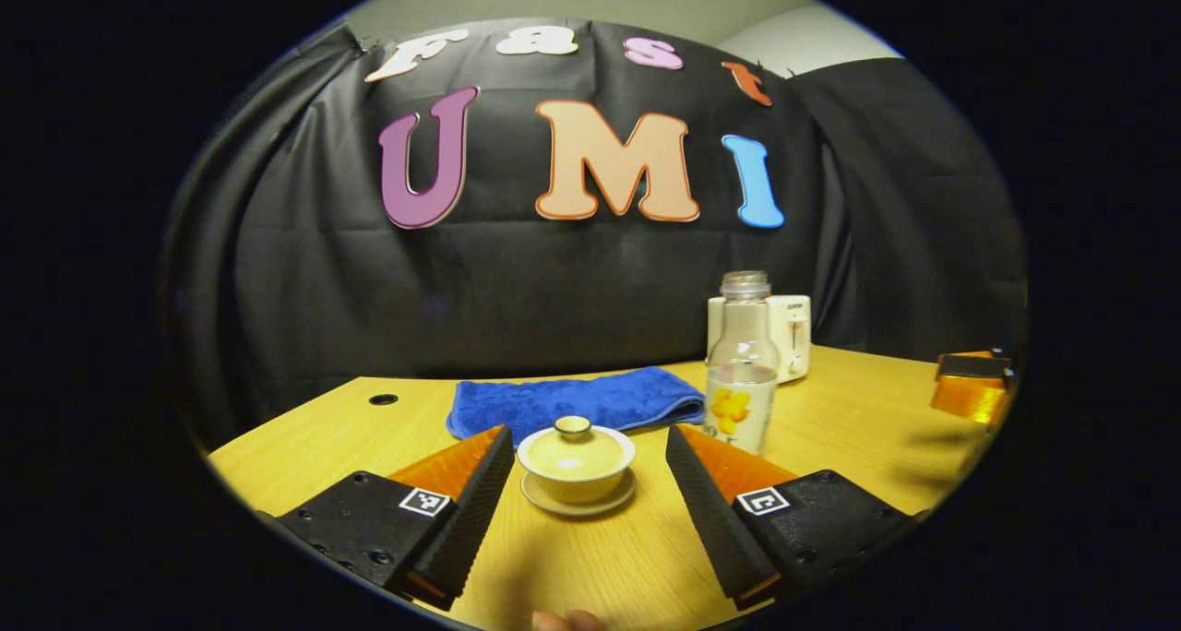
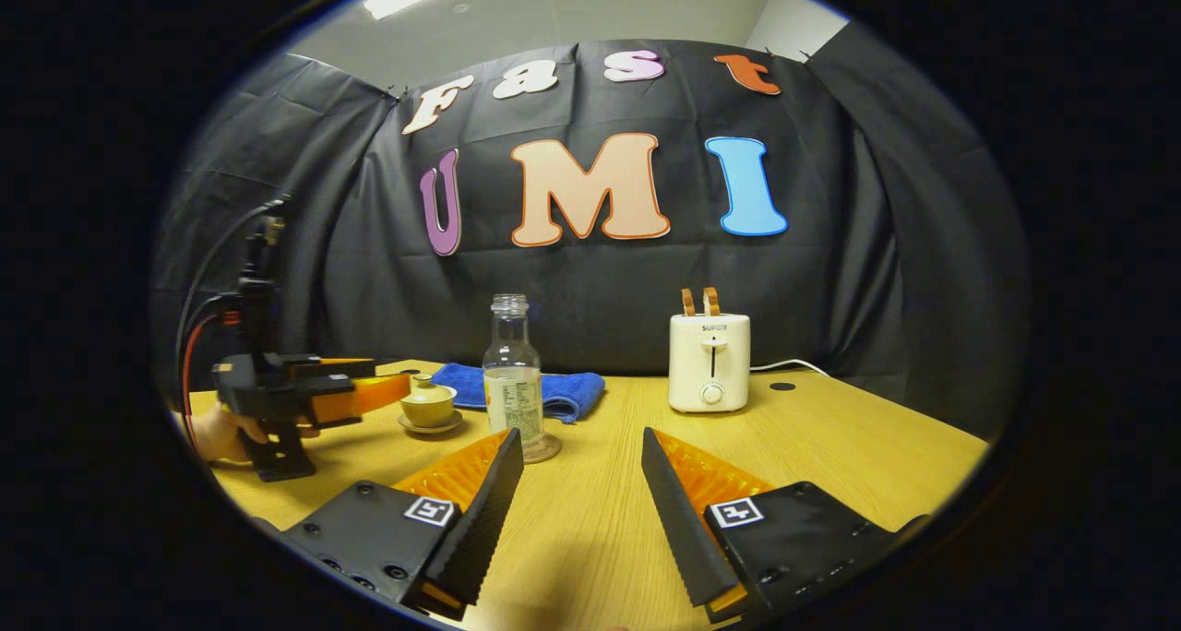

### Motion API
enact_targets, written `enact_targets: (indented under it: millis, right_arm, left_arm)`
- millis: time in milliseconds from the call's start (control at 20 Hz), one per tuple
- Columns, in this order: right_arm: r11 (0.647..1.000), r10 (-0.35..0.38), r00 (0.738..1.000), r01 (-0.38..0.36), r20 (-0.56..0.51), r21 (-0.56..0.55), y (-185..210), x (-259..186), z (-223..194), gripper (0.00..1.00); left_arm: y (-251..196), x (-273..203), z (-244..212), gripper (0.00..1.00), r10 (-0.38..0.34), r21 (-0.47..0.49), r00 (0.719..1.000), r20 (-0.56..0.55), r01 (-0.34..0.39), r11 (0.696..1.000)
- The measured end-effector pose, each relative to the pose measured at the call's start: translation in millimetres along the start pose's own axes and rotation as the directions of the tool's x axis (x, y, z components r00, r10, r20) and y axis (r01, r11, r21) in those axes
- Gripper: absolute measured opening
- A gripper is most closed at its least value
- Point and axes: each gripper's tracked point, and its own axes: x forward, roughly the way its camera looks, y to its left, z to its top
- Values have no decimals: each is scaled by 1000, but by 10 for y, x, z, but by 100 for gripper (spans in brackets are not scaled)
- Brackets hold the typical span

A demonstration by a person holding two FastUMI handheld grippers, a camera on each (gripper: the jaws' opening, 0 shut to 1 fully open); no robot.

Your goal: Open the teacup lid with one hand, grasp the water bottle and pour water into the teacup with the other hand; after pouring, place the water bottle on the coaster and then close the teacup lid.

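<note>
step: lid lift | I centre my left gripper (image 1: 589, 483) – fingers spread – on the knobbed cream ceramic teacup lid (image 1: 574, 439), mid-tabletop | right gripper (image 2: 574, 493) spread, empty – clear glass water bottle (image 2: 513, 373) untouched

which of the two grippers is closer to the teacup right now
The left gripper: its open fingers flank the lidded teacup. The right gripper hangs open farther back, facing the water bottle.

From the right gripper view, the bottle (image 2: 513, 382) stands on a coaster (image 2: 542, 450); teacup (image 2: 429, 406) left of it, towel (image 2: 563, 389) behind, toaster (image 2: 709, 362) right.
</note>
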Motion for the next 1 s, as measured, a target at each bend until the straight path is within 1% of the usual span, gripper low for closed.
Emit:
enact_targets:
  millis: [50, 200, 300, 350, 400, 450, 650, 1000]
  right_arm:
    - [1000, 3, 1000, -3, 2, 0, 33, -14, 7, 84]
    - [1000, -7, 1000, 7, 5, 0, 125, -85, 10, 84]
    - [1000, -16, 1000, 16, 3, 0, 198, -163, 0, 84]
    - [1000, -26, 1000, 26, 4, 0, 223, -204, 12, 81]
    - [999, -39, 999, 39, 4, -2, 236, -249, 2, 84]
    - [999, -49, 999, 49, 0, -1, 256, -298, 3, 84]
    - [998, -64, 998, 64, 2, -2, 379, -492, -2, 84]
    - [997, -73, 997, 73, 0, 0, 422, -580, 0, 84]
  left_arm:
    - [-53, -178, -27, 96, 8, -17, 1000, -14, -8, 1000]
    - [-222, -636, -7, 96, 53, -14, 999, -7, -53, 998]
    - [-335, -867, 7, 96, 68, -9, 998, -5, -68, 998]
    - [-350, -953, 6, 96, 78, -12, 997, -6, -78, 997]
    - [-362, -1013, -5, 97, 92, -10, 996, -10, -92, 996]
    - [-358, -1074, -15, 97, 109, -11, 994, -12, -109, 994]
    - [-408, -1238, -15, 97, 130, -9, 991, -12, -130, 991]
    - [-428, -1309, -25, 97, 138, -9, 990, -13, -138, 990]
